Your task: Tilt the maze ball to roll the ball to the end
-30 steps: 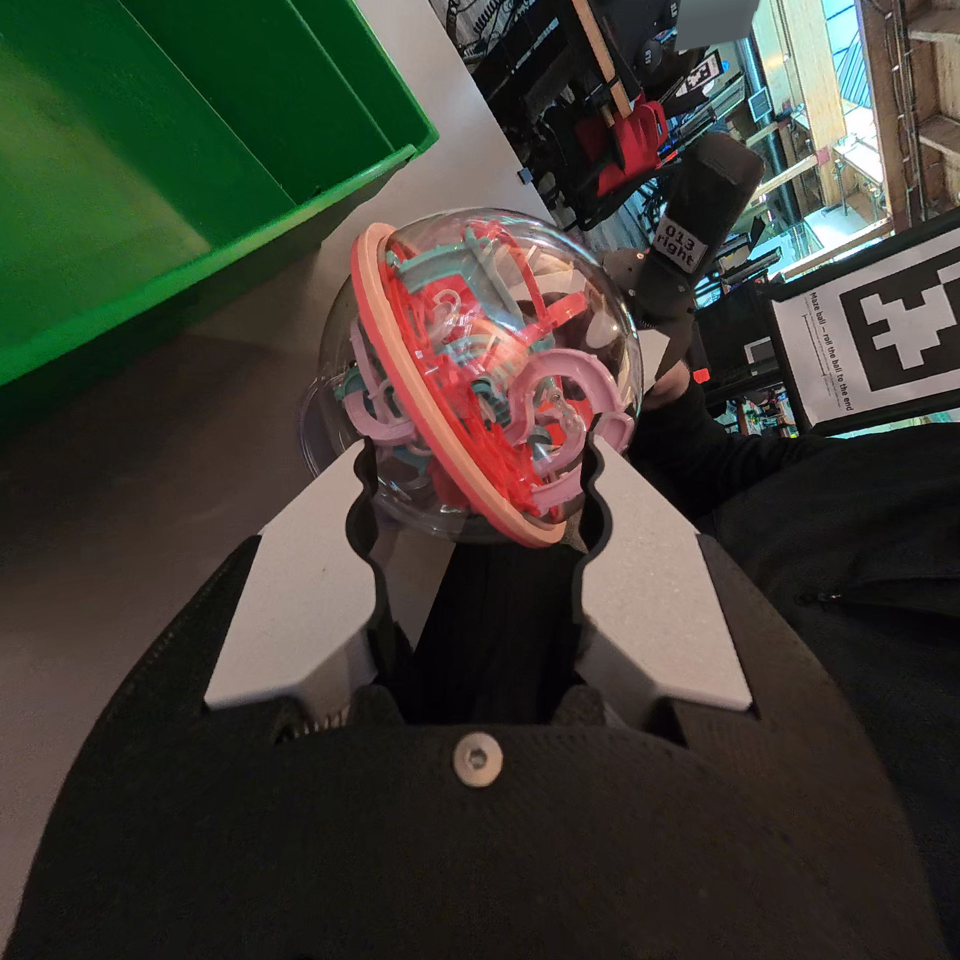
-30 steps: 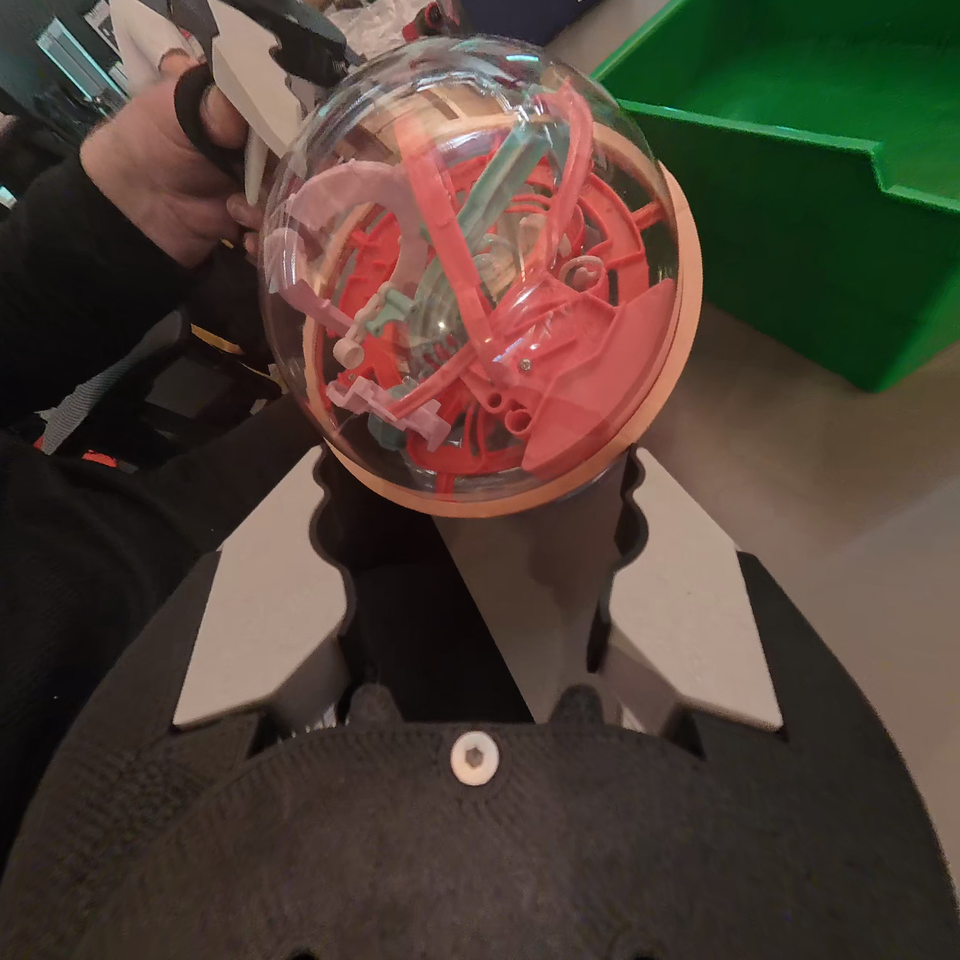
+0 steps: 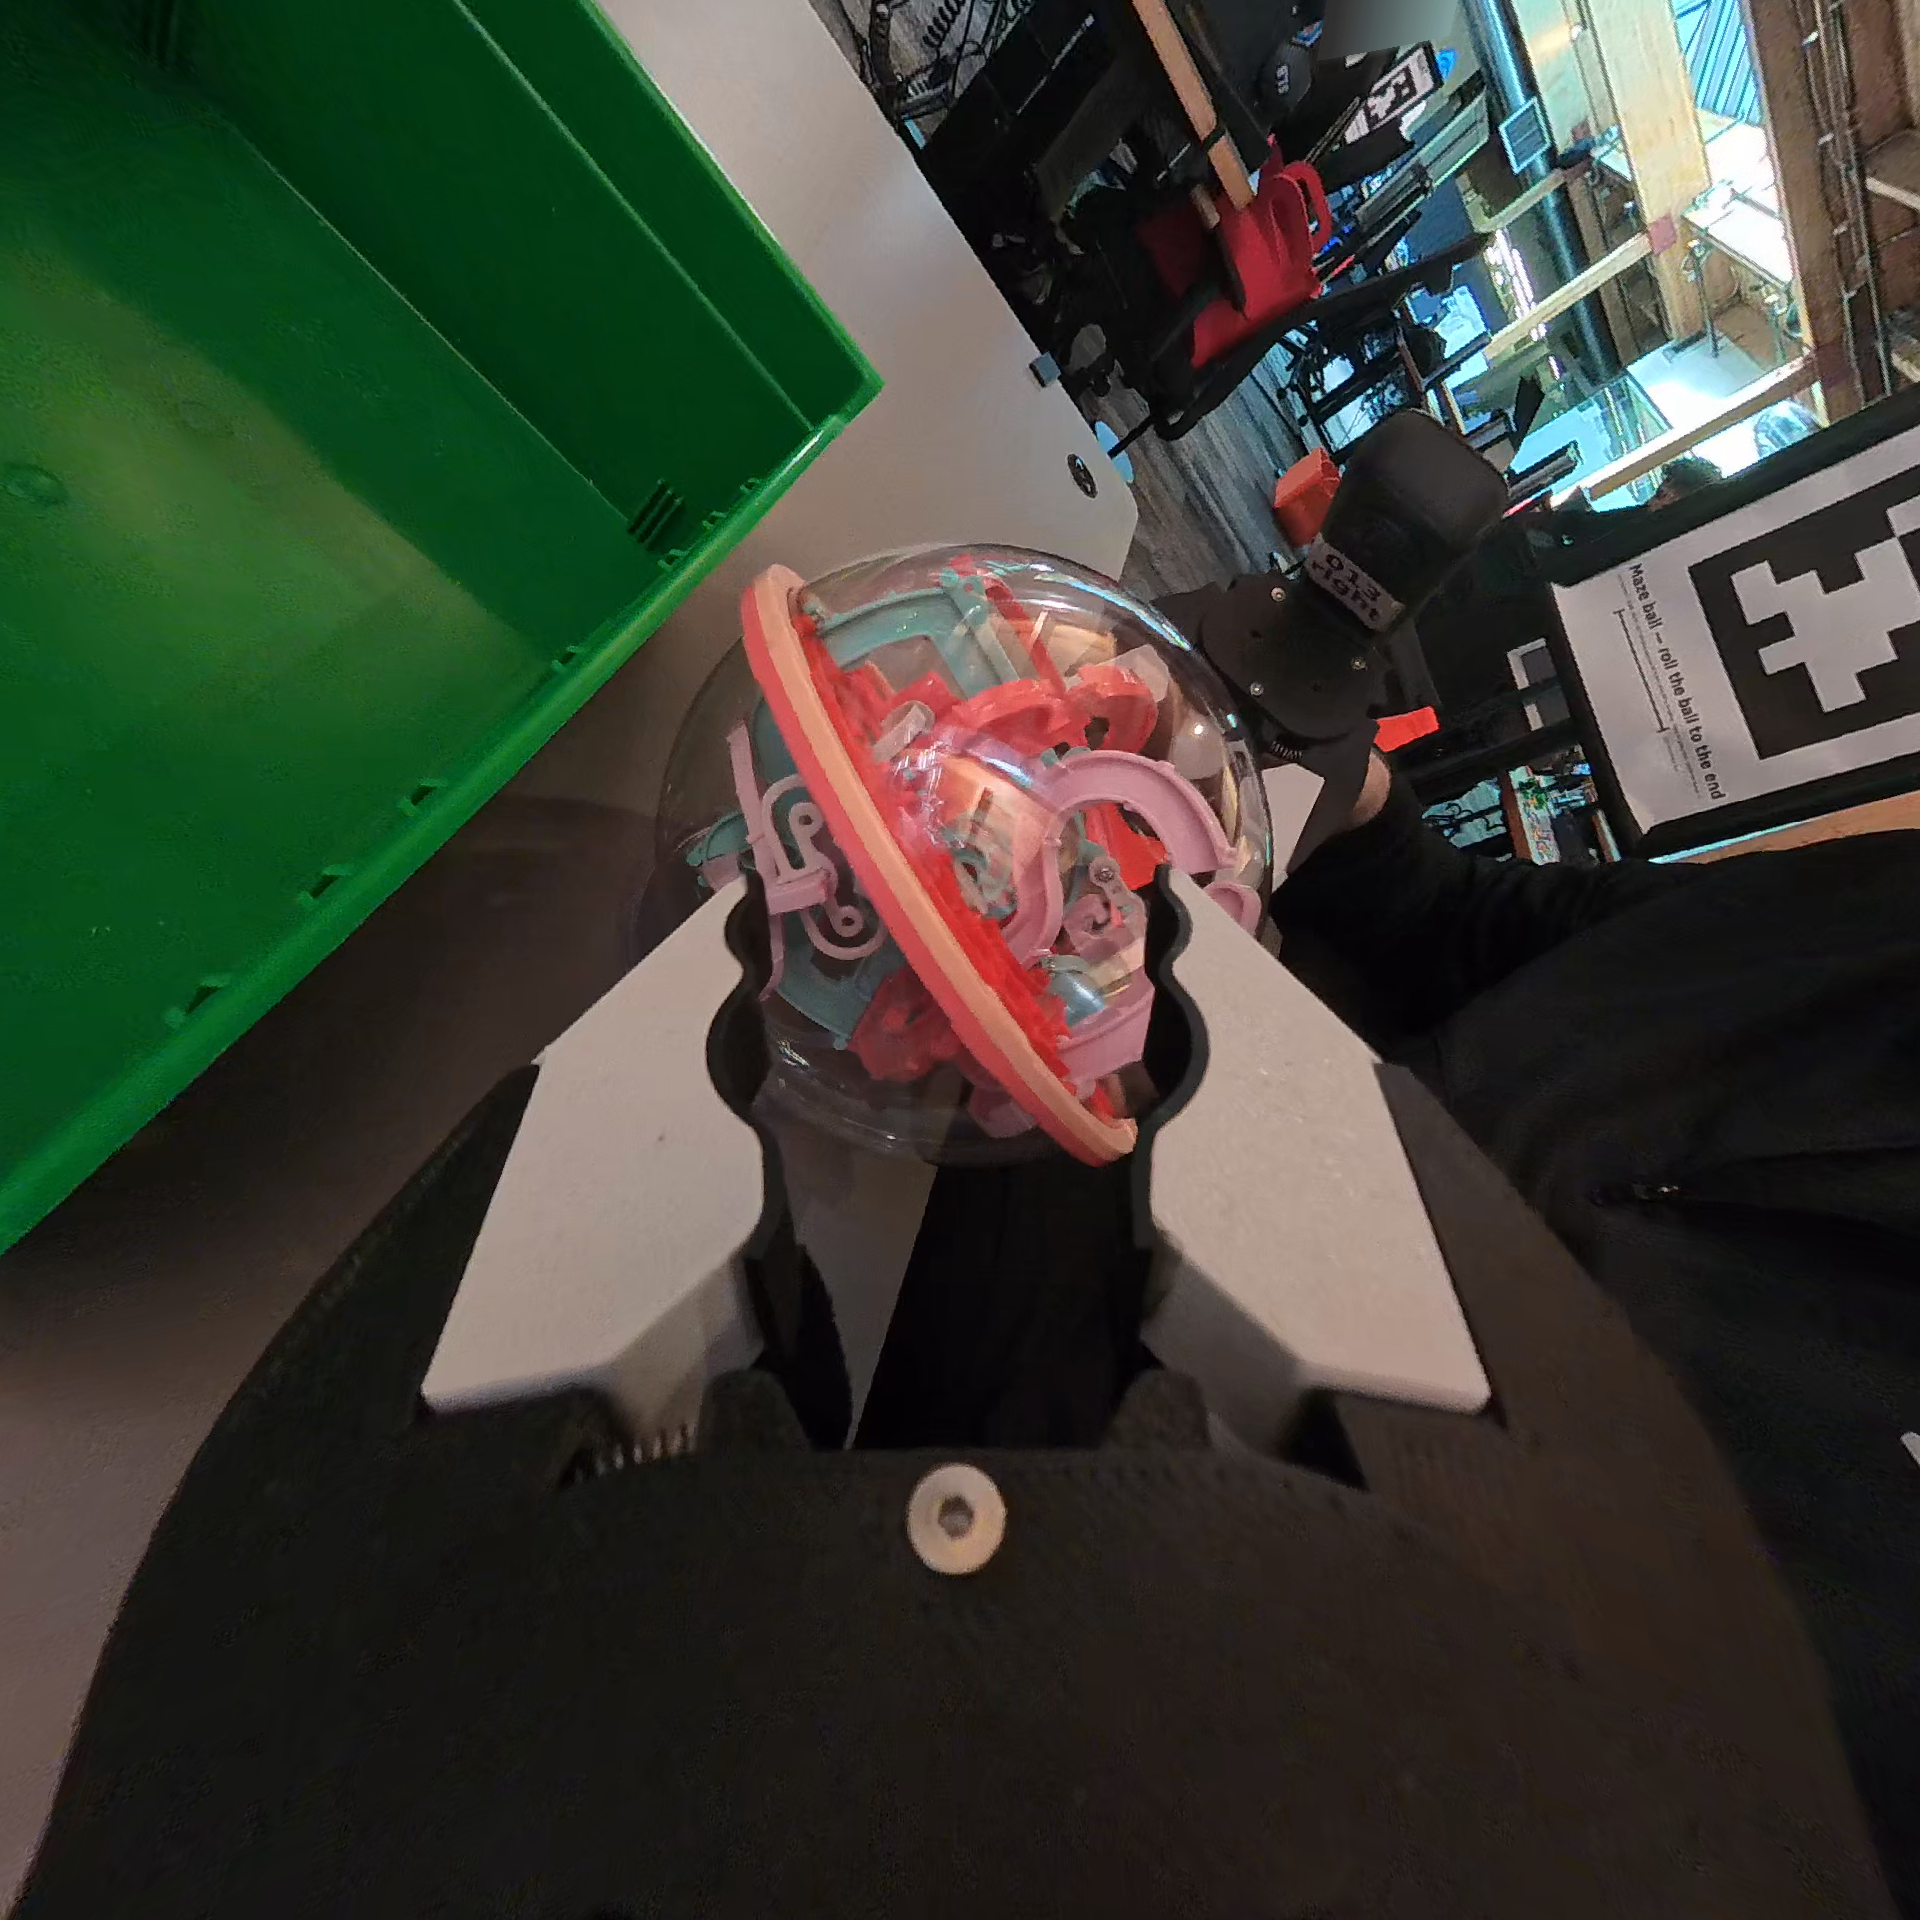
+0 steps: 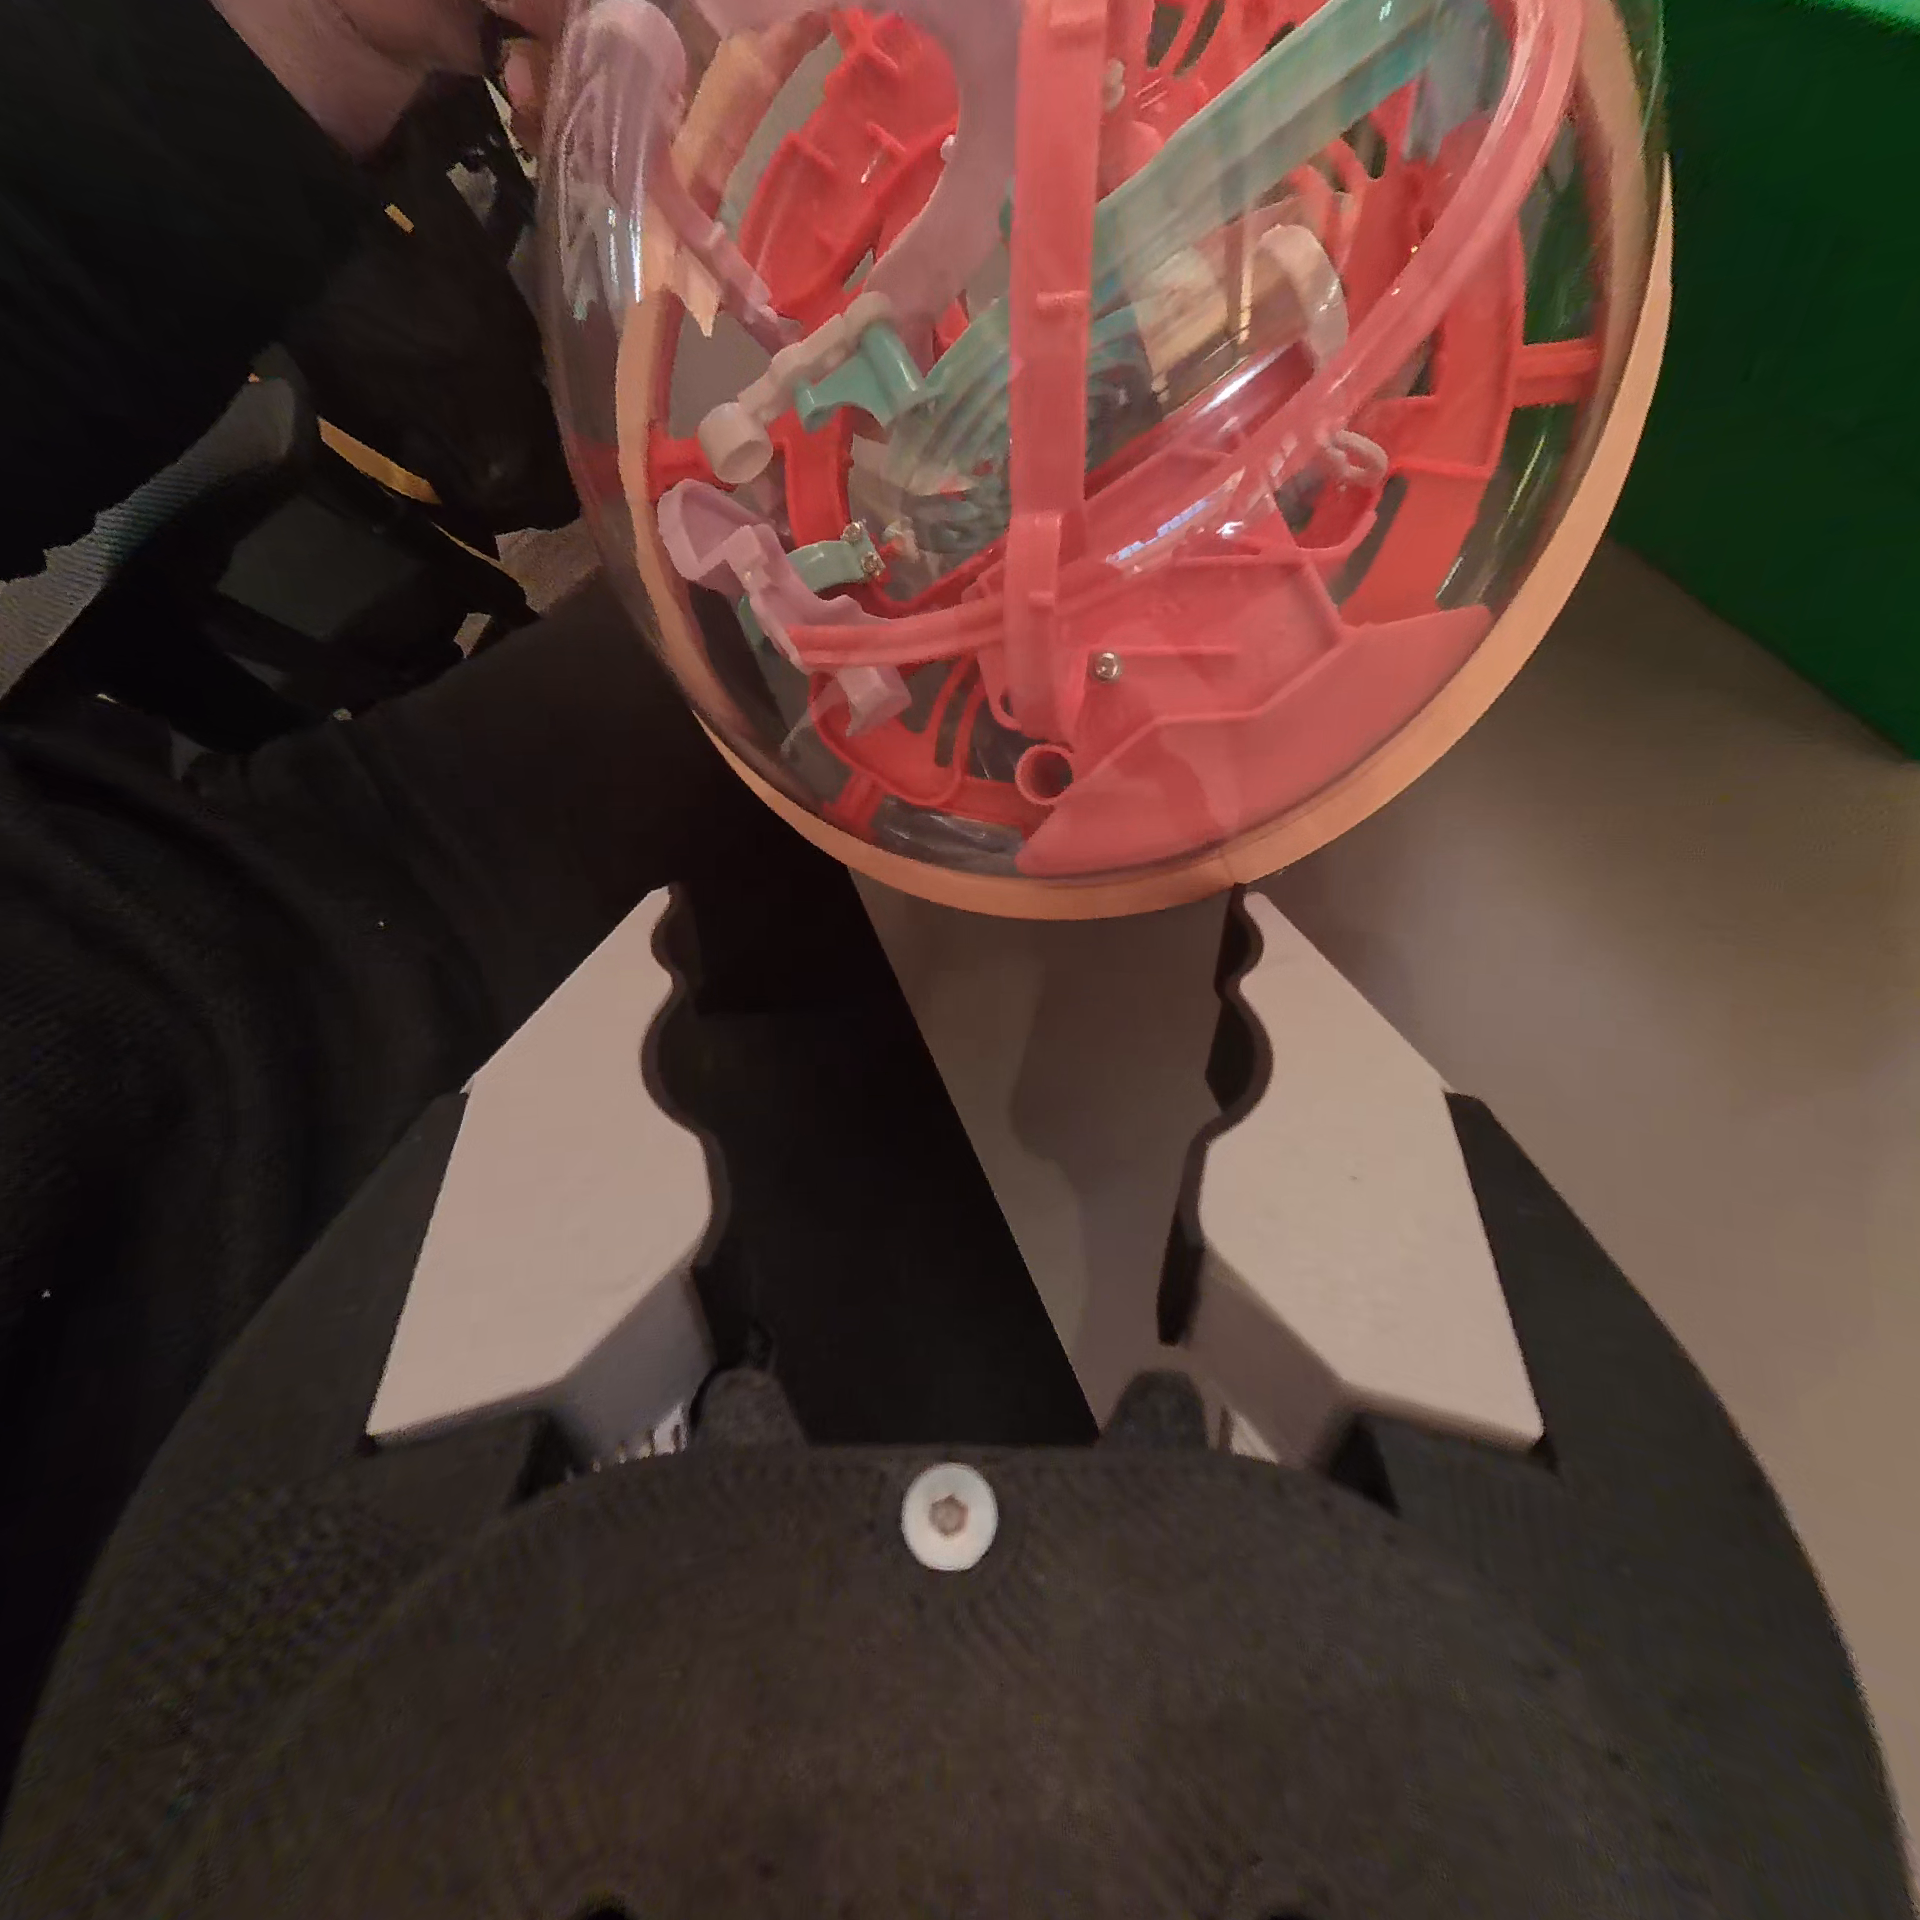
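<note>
- The tabletop (image 3: 260, 1195) is pale grey, and its far corner shows behind the ball in the left wrist view.
- A big green bin (image 3: 312, 468) sits on the tabletop, off to the left in the left wrist view. In the right wrist view it (image 4: 1787, 364) is a green wall behind the ball, on the right.
- A person in dark clothes (image 3: 1662, 1039) is on the right side of the left wrist view.
- A white sign (image 3: 1756, 644) with a black and white square pattern stands behind the person's arm.
- The maze ball (image 3: 956, 852) is a clear round ball with red, pink and teal tracks inside and a peach ring around its middle. It is up in the air above the tabletop edge, between the two grippers. Its ring is tilted, high on the left and low on the right. In the right wrist view the maze ball (image 4: 1101, 436) fills the top of the picture.
- The left gripper (image 3: 951, 894) has its jaws clamped on the lower part of the maze ball, one grey finger on each side.
- The right gripper (image 4: 951, 914) has its jaws spread apart. The bottom rim of the maze ball sits just at the finger tips, and you cannot tell if the tips really touch it.
- A hand (image 4: 395, 62) shows at the top left of the right wrist view, behind the ball.
- The little ball inside the maze cannot be picked out for sure.
</note>
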Demonstrator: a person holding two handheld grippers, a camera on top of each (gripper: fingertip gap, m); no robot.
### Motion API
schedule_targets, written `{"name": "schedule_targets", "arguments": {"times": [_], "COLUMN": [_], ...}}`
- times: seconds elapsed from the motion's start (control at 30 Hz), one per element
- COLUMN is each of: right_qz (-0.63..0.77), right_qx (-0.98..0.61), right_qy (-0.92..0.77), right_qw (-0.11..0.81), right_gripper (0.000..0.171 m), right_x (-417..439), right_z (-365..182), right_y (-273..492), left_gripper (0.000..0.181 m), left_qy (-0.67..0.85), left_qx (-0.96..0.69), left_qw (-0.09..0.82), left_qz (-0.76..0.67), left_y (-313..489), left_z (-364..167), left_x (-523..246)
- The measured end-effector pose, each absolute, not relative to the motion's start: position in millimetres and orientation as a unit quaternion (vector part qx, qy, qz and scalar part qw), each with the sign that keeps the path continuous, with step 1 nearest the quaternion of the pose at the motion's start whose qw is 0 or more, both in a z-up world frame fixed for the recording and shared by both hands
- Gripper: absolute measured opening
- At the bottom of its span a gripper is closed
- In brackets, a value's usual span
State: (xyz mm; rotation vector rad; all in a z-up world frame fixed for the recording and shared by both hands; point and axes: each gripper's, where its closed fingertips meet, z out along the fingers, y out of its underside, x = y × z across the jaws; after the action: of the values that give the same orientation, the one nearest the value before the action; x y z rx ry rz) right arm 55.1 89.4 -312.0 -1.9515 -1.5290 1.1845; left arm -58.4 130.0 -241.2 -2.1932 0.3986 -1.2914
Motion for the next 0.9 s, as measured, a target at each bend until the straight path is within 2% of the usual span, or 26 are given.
{"name": "schedule_targets", "arguments": {"times": [0.03, 0.23, 0.47, 0.67, 0.9], "right_qz": [0.423, 0.443, 0.48, 0.509, 0.482], "right_qx": [-0.695, -0.685, -0.648, -0.614, -0.626], "right_qy": [-0.547, -0.538, -0.528, -0.552, -0.552], "right_qw": [0.196, 0.213, 0.267, 0.242, 0.265], "right_gripper": [0.099, 0.1, 0.122, 0.121, 0.123], "right_x": [56, 62, 60, 31, 31], "right_z": [-311, -299, -267, -265, -271], "right_y": [89, 96, 131, 134, 131], "left_gripper": [0.068, 0.076, 0.09, 0.084, 0.085], "left_qy": [0.151, 0.153, 0.132, 0.127, 0.156], "left_qx": [-0.817, -0.82, -0.835, -0.844, -0.85], "left_qw": [0.283, 0.303, 0.345, 0.348, 0.345], "left_qz": [-0.479, -0.462, -0.408, -0.388, -0.366], "left_y": [130, 120, 101, 103, 110], "left_z": [-240, -233, -235, -242, -243], "left_x": [-59, -58, -46, -42, -43]}}
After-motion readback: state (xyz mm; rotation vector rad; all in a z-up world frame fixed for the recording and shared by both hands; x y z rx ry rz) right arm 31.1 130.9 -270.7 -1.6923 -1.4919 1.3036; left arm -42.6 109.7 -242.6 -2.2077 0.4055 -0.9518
